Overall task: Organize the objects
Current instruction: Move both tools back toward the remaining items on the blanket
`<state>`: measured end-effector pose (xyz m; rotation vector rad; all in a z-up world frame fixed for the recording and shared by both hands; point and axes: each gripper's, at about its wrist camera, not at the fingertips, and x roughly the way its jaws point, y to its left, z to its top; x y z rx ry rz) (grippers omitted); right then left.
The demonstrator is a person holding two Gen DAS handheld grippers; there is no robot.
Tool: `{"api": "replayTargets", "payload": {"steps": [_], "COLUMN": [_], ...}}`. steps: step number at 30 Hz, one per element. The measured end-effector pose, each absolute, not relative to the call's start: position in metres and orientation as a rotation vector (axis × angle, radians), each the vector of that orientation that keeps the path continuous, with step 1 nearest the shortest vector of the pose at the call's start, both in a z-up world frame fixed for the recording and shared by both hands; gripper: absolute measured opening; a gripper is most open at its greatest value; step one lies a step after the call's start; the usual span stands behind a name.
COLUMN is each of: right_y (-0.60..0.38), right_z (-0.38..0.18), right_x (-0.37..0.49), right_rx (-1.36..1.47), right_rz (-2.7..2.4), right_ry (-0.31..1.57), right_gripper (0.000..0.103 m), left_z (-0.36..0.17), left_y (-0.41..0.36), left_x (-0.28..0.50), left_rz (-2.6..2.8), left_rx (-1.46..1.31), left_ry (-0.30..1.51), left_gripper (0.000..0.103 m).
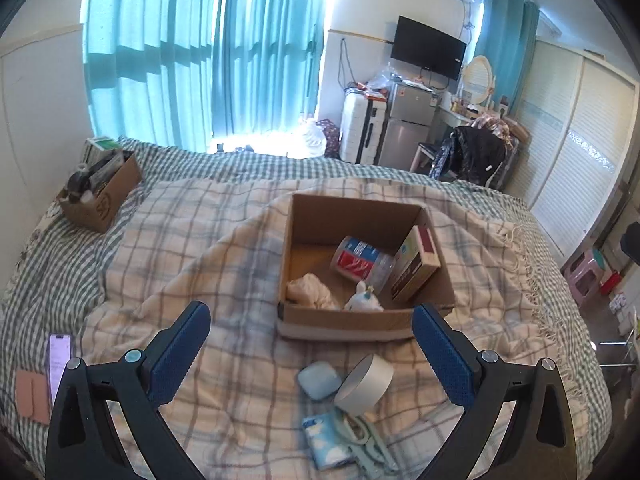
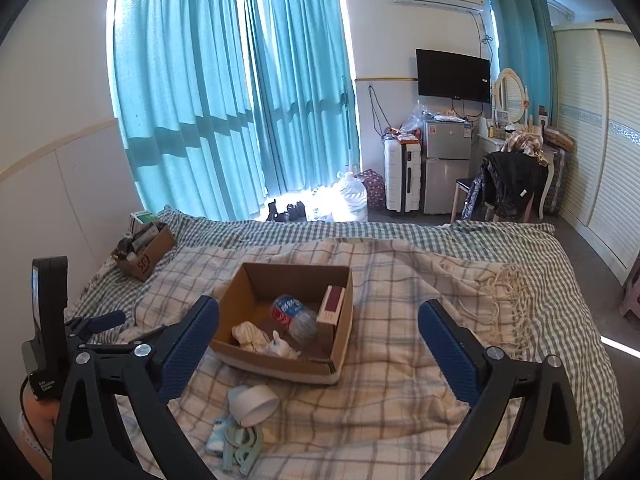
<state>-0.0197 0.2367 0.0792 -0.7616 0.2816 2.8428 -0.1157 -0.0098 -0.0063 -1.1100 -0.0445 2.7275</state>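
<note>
An open cardboard box (image 1: 312, 316) (image 2: 236, 292) sits on the plaid blanket. It holds a plastic bottle (image 1: 362, 262) (image 2: 294, 316), a small carton (image 1: 416, 268) (image 2: 332, 304), a white cloth (image 1: 310, 290) (image 2: 250, 334) and a small white toy (image 1: 364, 300) (image 2: 282, 348). In front of the box lie a tape roll (image 1: 366, 384) (image 2: 256, 402), a pale blue case (image 1: 319, 380), a tissue pack (image 1: 326, 440) (image 2: 216, 440) and a pale green folded hanger (image 1: 368, 448) (image 2: 242, 452). My left gripper (image 1: 312, 344) is open and empty above them. My right gripper (image 2: 318, 336) is open and empty, near the box.
A second cardboard box (image 1: 100, 196) (image 2: 146, 256) full of items sits at the bed's far left. A phone (image 1: 58, 360) lies at the left edge. The left gripper's body (image 2: 52, 320) shows at the left of the right wrist view. Beyond the bed stand a fridge (image 1: 408, 128), a suitcase and a chair.
</note>
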Motion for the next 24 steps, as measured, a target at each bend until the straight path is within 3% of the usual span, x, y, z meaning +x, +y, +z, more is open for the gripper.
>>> {"api": "replayTargets", "payload": {"steps": [11,24], "right_y": [0.231,0.225], "right_z": [-0.009,-0.096], "right_x": [-0.018,-0.041], "right_rx": [-0.940,-1.181], "right_rz": [2.731,2.685], "right_ry": [0.238,0.233], "right_gripper": [0.101,0.101], "left_z": [-0.053,-0.155], "left_y": [-0.013,0.003], "left_x": [-0.087,-0.089], "left_rz": [2.779,2.644], "left_rx": [-1.141,-1.413], "left_ry": [-0.027,0.115], "left_gripper": [0.103,0.103]}}
